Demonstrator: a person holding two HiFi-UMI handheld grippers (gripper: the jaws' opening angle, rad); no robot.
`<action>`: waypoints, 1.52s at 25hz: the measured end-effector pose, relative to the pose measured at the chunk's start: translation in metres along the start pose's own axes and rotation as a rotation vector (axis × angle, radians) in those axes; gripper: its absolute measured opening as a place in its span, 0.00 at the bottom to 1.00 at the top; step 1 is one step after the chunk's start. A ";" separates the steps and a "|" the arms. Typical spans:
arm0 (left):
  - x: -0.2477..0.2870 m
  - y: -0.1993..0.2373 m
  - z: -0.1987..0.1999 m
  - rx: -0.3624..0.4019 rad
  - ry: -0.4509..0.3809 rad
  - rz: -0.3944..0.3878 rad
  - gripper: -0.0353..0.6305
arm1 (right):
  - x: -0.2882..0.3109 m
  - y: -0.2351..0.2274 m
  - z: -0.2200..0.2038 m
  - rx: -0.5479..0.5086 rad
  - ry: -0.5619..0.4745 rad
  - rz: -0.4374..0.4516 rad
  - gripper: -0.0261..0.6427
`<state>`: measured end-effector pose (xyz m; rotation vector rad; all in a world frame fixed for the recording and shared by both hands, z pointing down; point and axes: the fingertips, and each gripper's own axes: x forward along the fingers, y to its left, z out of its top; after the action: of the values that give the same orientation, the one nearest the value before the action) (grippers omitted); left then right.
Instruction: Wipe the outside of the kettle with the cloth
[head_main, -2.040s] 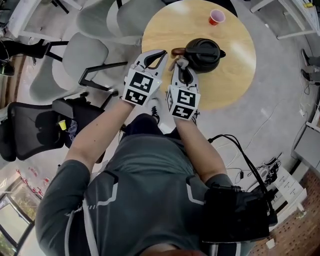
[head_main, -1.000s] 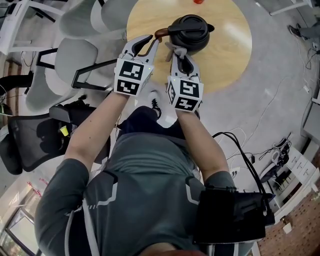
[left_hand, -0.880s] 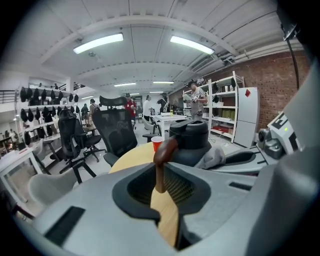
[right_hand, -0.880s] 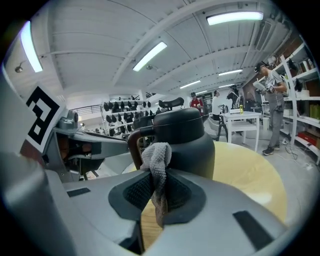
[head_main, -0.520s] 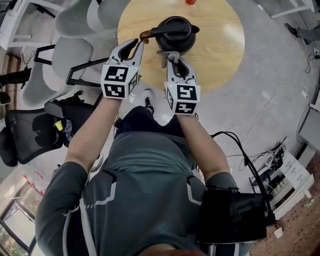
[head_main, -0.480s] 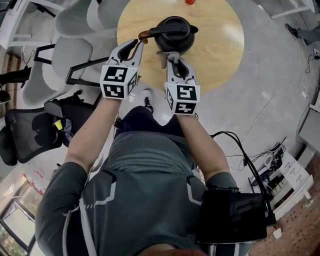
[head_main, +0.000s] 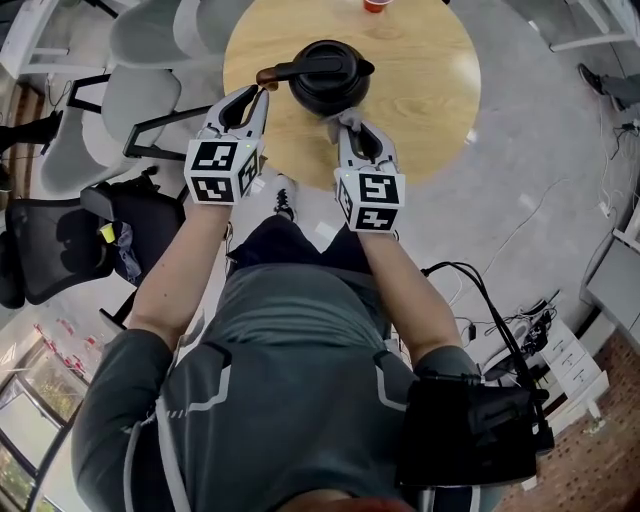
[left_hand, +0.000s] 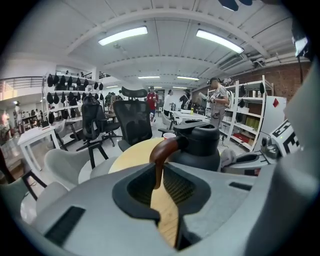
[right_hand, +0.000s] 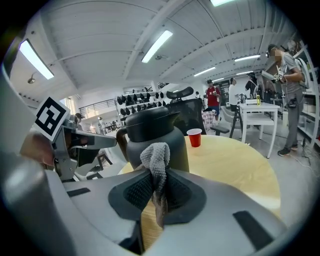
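A black kettle (head_main: 328, 72) with a brown handle (head_main: 268, 73) stands on the round wooden table (head_main: 420, 90). My left gripper (head_main: 260, 92) is shut on the handle's end, which runs down between its pads (left_hand: 172, 187) in the left gripper view. My right gripper (head_main: 345, 122) is shut on a bunched grey cloth (head_main: 340, 118). The cloth (right_hand: 156, 155) pokes up from the jaws against the near side of the kettle (right_hand: 155, 132).
A red cup (head_main: 376, 4) stands at the table's far edge, behind the kettle (right_hand: 194, 137). Grey chairs (head_main: 140, 100) and a black office chair (head_main: 50, 245) crowd the left side. Cables (head_main: 490, 330) trail over the floor at right.
My right gripper has slid the cloth rightward along the kettle's near side. The left gripper keeps to the handle and has rolled a little.
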<state>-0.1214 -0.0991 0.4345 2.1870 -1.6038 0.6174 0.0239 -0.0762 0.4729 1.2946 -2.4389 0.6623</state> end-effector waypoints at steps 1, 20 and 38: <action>0.000 0.000 0.000 -0.006 0.001 0.010 0.13 | 0.000 -0.005 0.001 -0.003 0.003 0.002 0.12; 0.004 -0.001 -0.002 -0.062 -0.022 0.149 0.13 | 0.020 -0.058 0.020 -0.197 0.057 0.153 0.13; 0.003 -0.002 0.001 -0.056 -0.012 0.273 0.13 | 0.059 -0.069 0.051 -0.526 0.021 0.479 0.12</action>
<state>-0.1187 -0.1013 0.4347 1.9511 -1.9203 0.6264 0.0470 -0.1779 0.4748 0.5069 -2.6648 0.1035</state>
